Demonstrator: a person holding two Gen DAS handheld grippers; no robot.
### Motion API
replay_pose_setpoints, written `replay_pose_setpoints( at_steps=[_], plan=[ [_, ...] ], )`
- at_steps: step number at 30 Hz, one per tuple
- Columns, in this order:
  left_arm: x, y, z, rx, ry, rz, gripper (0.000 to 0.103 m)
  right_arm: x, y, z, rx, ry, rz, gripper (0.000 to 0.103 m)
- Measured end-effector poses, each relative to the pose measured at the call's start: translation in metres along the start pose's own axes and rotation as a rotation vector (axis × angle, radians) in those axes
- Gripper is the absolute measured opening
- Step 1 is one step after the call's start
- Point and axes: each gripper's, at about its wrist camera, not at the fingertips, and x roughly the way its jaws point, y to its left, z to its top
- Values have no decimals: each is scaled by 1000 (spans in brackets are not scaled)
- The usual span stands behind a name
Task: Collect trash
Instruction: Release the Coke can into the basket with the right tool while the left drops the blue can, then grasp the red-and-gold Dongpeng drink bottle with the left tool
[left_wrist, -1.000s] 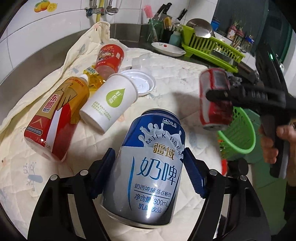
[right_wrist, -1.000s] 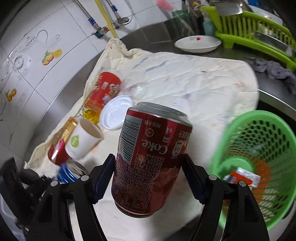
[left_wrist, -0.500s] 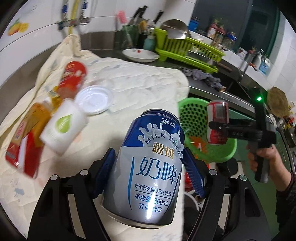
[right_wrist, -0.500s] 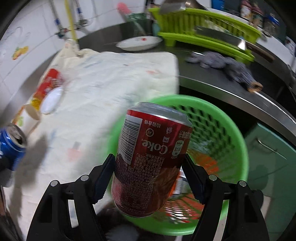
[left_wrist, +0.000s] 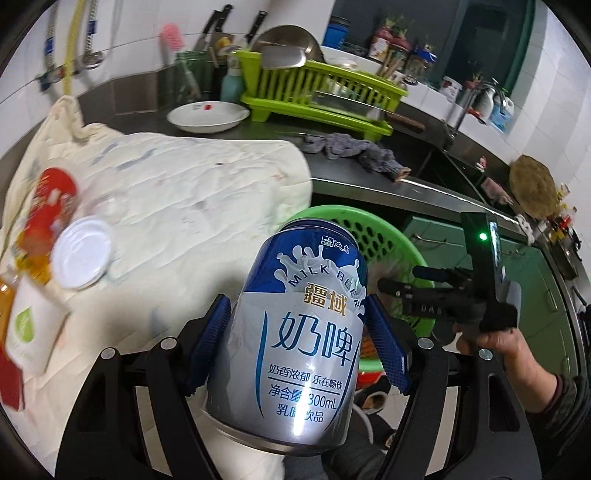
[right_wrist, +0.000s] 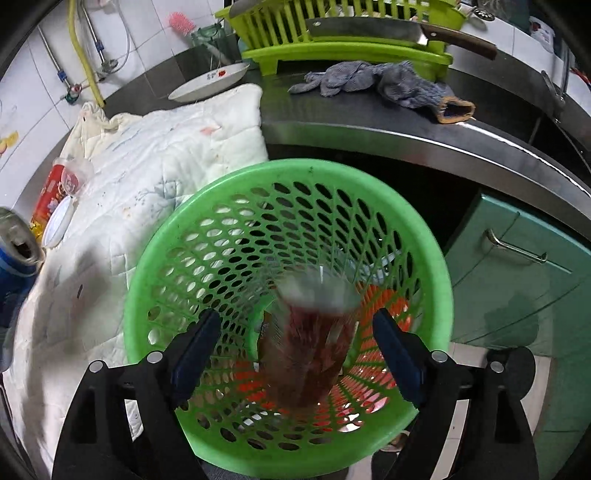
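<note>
My left gripper (left_wrist: 297, 314) is shut on a blue and silver milk beer can (left_wrist: 303, 354), held upright near the quilt's edge, beside the green basket (left_wrist: 388, 240). My right gripper (right_wrist: 295, 321) hangs over the green basket (right_wrist: 295, 170) with its jaws opening. A red Coke can (right_wrist: 310, 339) is blurred between the pads, clear of both and falling into the basket. From the left wrist, the right gripper (left_wrist: 399, 278) shows side-on above the basket, in a person's hand. A white lid (left_wrist: 81, 256), a red cup (left_wrist: 51, 206) and a white paper cup (left_wrist: 29, 325) lie on the quilt (left_wrist: 192, 192).
A dark steel counter carries a white plate (left_wrist: 207, 116), a lime dish rack (left_wrist: 317, 92) and a grey rag (right_wrist: 380, 81). A knife (right_wrist: 406, 33) rests on the rack. Green cabinet doors (right_wrist: 517, 266) stand right of the basket. Orange and red wrappers lie in the basket's bottom.
The right gripper came over the basket and lower, then opened; the Coke can left its pads and drops. The left gripper carried the milk beer can right, toward the basket.
</note>
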Motion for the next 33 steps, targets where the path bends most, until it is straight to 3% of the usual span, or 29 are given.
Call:
replay_pose_setpoints(
  at_steps=[19,23,33],
  plan=[
    [111,-48,16,-9,127,-17,74,-54,-38,-33,-1,-97,24,83],
    [114,-54,14,5,113,-14,86,-55,-41,-37,4,-96,30,83],
    [75,-35,5,25,49,17,86,-57,-18,-40,-26,-93,62,83]
  ],
)
